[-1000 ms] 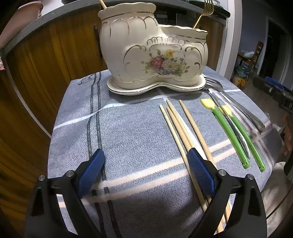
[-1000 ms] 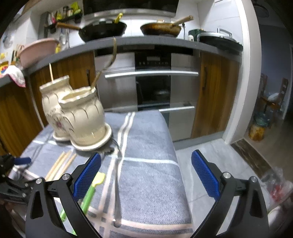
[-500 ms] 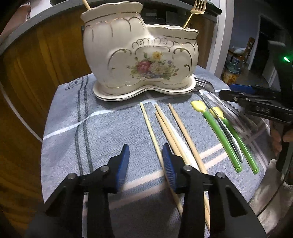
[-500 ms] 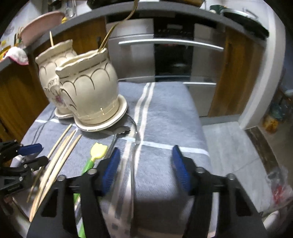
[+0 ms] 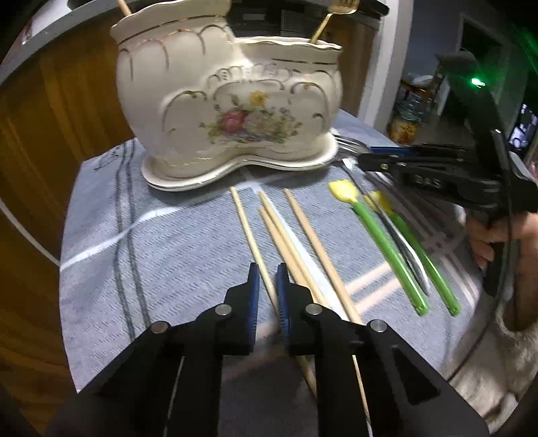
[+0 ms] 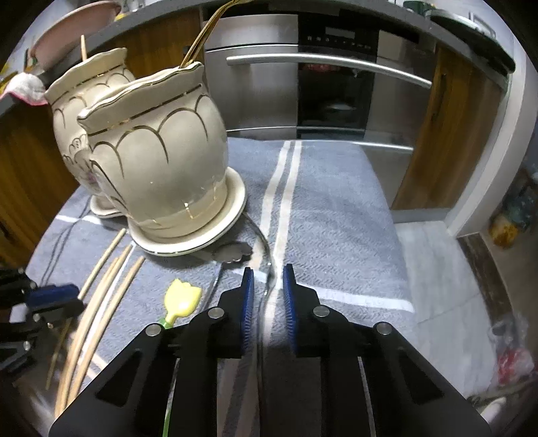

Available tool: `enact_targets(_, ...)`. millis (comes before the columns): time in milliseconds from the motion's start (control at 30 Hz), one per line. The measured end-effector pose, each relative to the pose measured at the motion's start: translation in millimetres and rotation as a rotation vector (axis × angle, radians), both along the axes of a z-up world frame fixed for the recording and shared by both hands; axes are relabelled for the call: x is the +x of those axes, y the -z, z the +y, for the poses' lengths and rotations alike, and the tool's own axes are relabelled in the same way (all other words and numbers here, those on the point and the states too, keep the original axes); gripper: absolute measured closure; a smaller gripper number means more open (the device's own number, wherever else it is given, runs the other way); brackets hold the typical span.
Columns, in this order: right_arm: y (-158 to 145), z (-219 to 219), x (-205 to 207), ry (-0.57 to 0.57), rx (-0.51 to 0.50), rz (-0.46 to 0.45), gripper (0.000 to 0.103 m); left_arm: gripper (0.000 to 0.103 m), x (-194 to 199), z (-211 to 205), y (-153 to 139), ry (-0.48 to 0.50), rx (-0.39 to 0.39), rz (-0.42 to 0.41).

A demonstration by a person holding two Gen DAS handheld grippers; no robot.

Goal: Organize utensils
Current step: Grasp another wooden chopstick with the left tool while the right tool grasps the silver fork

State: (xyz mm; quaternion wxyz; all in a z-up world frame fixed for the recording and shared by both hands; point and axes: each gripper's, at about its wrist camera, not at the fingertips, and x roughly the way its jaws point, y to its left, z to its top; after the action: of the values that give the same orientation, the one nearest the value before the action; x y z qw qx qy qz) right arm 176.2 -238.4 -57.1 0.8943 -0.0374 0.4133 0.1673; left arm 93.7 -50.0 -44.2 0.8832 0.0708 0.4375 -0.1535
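Several wooden chopsticks point(image 5: 302, 242) lie on the grey striped cloth point(image 5: 151, 252) in front of the cream floral utensil holder point(image 5: 228, 111). My left gripper point(image 5: 267, 269) straddles the leftmost chopstick point(image 5: 247, 228). Its jaws are closing, and a thin gap still shows beside the stick. Two green-handled, yellow-tipped utensils point(image 5: 386, 248) lie to the right. My right gripper point(image 6: 267, 272) hangs low over a metal utensil's thin handle point(image 6: 269, 282). Its jaws are closing too, and the handle sits loose between the pads. The holder point(image 6: 154, 161) has a gold fork point(image 5: 336, 6) and one chopstick point(image 5: 124, 6) standing in it.
The right gripper point(image 5: 364, 159) and the hand point(image 5: 487, 242) holding it fill the right side of the left wrist view. The left gripper point(image 6: 75, 295) shows at the left edge of the right wrist view. A steel oven point(image 6: 336, 84) and wooden cabinets stand behind, with floor below the cloth's right edge.
Both grippers' jaws have narrowed from wide apart to nearly together. The left now has the leftmost chopstick between its pads. The right has come down and in over the metal utensil.
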Motion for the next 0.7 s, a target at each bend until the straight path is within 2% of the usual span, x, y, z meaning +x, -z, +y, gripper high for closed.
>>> enact_targets(300, 0, -8, 0, 0.017, 0.014, -0.011, 0.095, 0.097, 2, -3, 0, 0.007, 0.026, -0.010)
enact_targets(467, -7, -20, -10, 0.027, 0.055, -0.038, 0.100, 0.099, -1, 5, 0, -0.006, 0.007, -0.014)
enact_targets(700, -21, -30, -29, 0.024, 0.093, -0.093, 0.101, 0.099, -13, 11, -8, -0.016, -0.009, -0.048)
